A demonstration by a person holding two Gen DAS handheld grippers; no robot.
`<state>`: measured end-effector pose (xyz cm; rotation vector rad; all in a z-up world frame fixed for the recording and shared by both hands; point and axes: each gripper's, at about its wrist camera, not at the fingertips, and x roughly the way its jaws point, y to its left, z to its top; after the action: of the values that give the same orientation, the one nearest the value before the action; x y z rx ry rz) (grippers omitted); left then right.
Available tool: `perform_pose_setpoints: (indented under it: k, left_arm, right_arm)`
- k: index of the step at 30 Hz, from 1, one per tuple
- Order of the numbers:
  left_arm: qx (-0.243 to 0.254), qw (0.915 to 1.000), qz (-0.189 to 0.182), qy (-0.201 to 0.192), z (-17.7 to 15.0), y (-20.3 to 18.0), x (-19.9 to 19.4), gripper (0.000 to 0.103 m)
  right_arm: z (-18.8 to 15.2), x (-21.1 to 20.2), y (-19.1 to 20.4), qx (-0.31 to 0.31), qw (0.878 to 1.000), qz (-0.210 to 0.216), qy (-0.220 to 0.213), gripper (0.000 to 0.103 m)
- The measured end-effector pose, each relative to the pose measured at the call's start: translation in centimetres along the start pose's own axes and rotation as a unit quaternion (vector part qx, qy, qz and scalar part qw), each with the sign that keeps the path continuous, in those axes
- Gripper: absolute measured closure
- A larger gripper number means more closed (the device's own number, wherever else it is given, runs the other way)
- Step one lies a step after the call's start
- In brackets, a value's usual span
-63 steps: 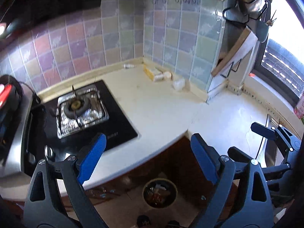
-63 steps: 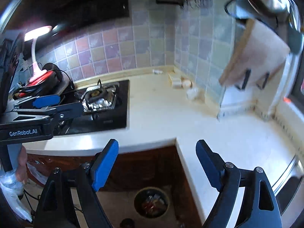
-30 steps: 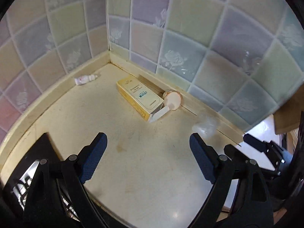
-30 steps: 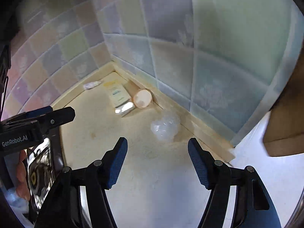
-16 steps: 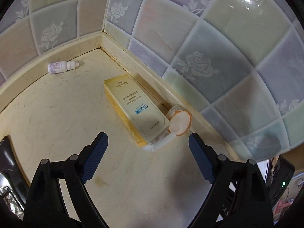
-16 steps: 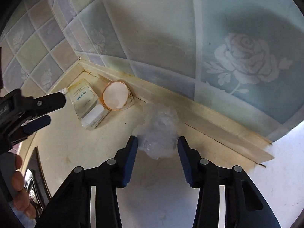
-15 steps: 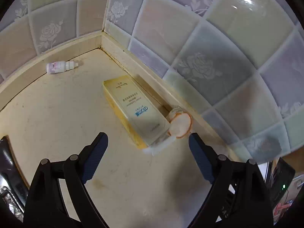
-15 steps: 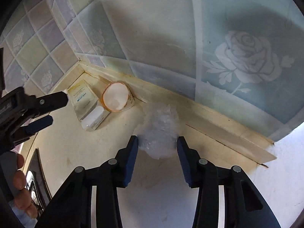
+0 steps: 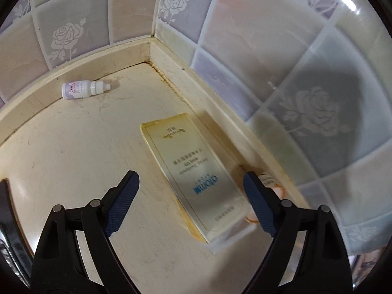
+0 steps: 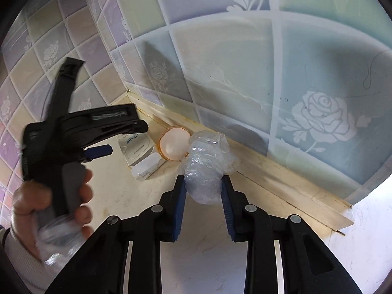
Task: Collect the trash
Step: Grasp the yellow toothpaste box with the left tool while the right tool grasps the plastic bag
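Observation:
A yellow carton [image 9: 193, 178] lies flat on the cream counter by the tiled wall. My left gripper [image 9: 189, 191] is open, its jaws on either side of the carton's near half, just above it. A round orange-rimmed lid [image 9: 274, 191] leans by the wall behind the right finger. In the right wrist view my right gripper [image 10: 202, 191] is shut on a crumpled clear plastic wrap [image 10: 205, 164]. The carton [image 10: 137, 147] and lid [image 10: 174, 147] lie beyond it, under the left gripper's body [image 10: 80, 132].
A small white bottle [image 9: 83, 89] lies on its side against the back wall, left of the corner. Tiled walls meet at the corner [image 9: 153, 41]. A raised counter lip [image 10: 281, 171] runs along the wall. The stove's edge [image 9: 5, 210] shows at far left.
My left gripper moved closer and now straddles the carton. My right gripper closed its jaws onto the plastic wrap. The left gripper came nearer in the right wrist view.

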<state>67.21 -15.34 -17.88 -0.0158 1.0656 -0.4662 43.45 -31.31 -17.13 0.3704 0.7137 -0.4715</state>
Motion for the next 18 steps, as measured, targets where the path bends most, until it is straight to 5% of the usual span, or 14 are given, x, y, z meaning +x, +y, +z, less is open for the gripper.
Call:
perform_pose_setpoints:
  k: [5, 12, 18]
  left_arm:
    - [0.009, 0.9997, 0.022, 0.008, 0.3, -0.2, 1.1, 0.018]
    - [0.014, 0.9996, -0.003, 0.024, -0.1, 0.8, 1.0, 0.037]
    - [0.005, 0.9995, -0.017, 0.027, -1.0, 1.9, 0.4, 0.042]
  right_arm:
    - [-0.5, -0.7, -0.6, 0.005, 1.000, -0.003, -0.004, 0.075]
    - [-1.7, -0.3, -0.6, 0.018, 1.000, 0.012, 0.000, 0.075]
    - [-2.6, 0.6, 1.1, 0.011, 0.999, 0.030, 0.012, 0.075]
